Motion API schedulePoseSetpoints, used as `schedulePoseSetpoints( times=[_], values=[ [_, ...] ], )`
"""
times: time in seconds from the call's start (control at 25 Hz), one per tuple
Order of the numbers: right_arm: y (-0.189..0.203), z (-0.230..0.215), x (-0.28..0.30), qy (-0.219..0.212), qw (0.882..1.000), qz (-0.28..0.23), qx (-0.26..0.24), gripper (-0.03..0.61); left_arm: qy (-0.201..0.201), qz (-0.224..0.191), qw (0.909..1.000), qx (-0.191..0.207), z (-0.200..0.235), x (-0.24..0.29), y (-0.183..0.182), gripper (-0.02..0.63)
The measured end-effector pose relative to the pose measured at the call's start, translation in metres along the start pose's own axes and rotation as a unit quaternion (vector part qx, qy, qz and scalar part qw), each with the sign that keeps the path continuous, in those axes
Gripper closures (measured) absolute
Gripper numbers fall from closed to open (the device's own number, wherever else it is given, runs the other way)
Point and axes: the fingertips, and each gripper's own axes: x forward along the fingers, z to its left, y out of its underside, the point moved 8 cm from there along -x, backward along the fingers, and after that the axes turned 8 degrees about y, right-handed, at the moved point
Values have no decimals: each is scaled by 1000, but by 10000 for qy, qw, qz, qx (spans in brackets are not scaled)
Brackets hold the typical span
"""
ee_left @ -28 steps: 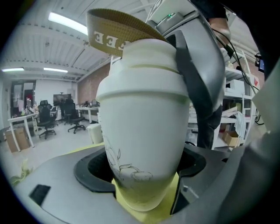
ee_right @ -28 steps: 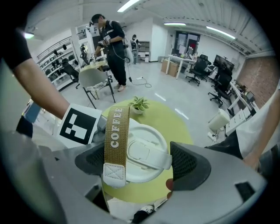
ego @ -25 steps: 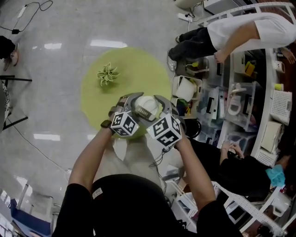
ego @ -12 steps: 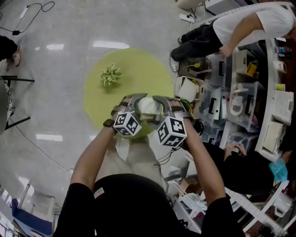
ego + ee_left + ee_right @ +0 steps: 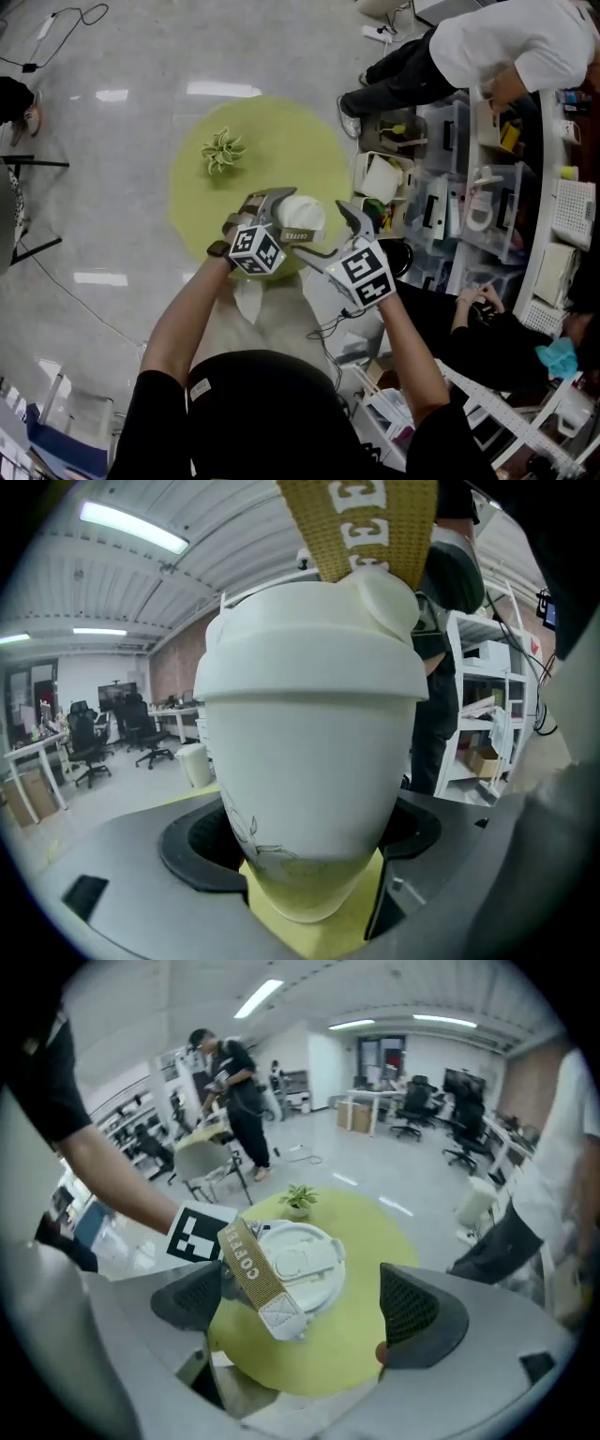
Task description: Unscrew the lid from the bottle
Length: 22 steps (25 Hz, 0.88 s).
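White plastic, the bottle (image 5: 300, 217) is hanging lid-up above the near part of the round yellow-green surface (image 5: 281, 131). The left hand-held gripper (image 5: 281, 217) is pinching its body from both sides. The right hand-held gripper (image 5: 335, 232) is standing just right of the bottle. Its jaws have just been opening and are now spread wide; the lid (image 5: 295, 1265) and a tan woven strap (image 5: 248, 1265) are lying between them, with the pads clear of the lid's rim.

A small plant (image 5: 220, 150) is sitting toward the surface's far left, well apart from the bottle. Open grey floor (image 5: 103, 187) is stretching left of the surface. Shelves (image 5: 487, 206) of bins are crowding its right edge, and a person (image 5: 497, 47) is bending there.
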Motion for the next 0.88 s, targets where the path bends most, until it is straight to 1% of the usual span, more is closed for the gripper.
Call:
schedulePoseSetpoints(
  times=[0.08,0.12,0.16,0.24,0.28,0.32,0.36,0.44,0.52,0.6,0.68,0.76,0.88],
  values=[
    [8,0,-2,176,9967,-3,791,61,-18,97,9999,54,-1,1,0,206],
    [12,0,-2,196,9928,-3,1182,61,-29,170,9998,123,-3,2,-2,206],
    [15,1,-2,164,9868,-30,1611,61,-53,243,9994,222,-6,3,-4,206],
    [15,2,-7,3,9684,-187,2486,63,-173,307,9985,418,-12,1,-9,206],
    [12,3,-12,-90,9590,-289,2817,63,-252,331,9979,489,-15,-3,-12,206],
    [8,5,-17,-170,9526,-378,3014,64,-340,419,9968,597,-16,-8,-15,206],
    [4,7,-22,-232,9499,-447,3085,64,-441,586,9943,778,-17,-15,-19,206],
    [0,12,-31,-300,9510,-519,3034,64,-599,958,9865,1186,-21,-29,-26,206],
    [-2,17,-33,-321,9541,-513,2934,64,-615,1155,9813,1415,-25,-42,-30,206],
    [-4,22,-28,-350,9560,-451,2878,66,-611,1281,9775,1559,-27,-54,-30,206],
    [-8,29,-23,-380,9570,-399,2848,74,-669,1378,9755,1579,-27,-63,-32,206],
    [-13,38,-18,-360,9599,-356,2758,89,-724,1383,9769,1461,-26,-69,-33,206],
    [-17,49,-12,-265,9700,-216,2406,129,-735,1383,9776,1408,-30,-73,-31,206]
  ],
)
